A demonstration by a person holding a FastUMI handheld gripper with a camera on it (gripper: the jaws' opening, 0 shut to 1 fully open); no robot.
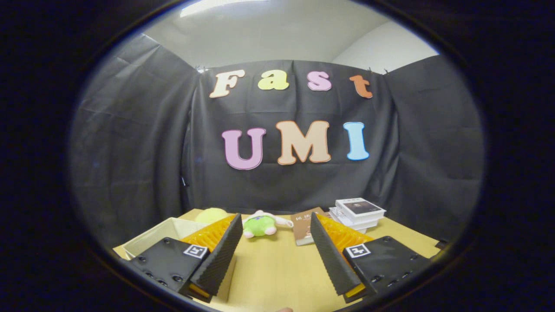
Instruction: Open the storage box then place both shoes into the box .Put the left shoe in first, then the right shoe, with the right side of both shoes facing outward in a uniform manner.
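Held the gripper (275,216) spread wide, pinching nothing. Saw the pale box (149,234) just behind the left finger. Could have bumped it sideways, or knocked the green toy (259,226) ahead, by swinging too fast.

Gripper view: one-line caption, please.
Open gripper held above the table, green plush toy beyond the fingers, stacked books behind.
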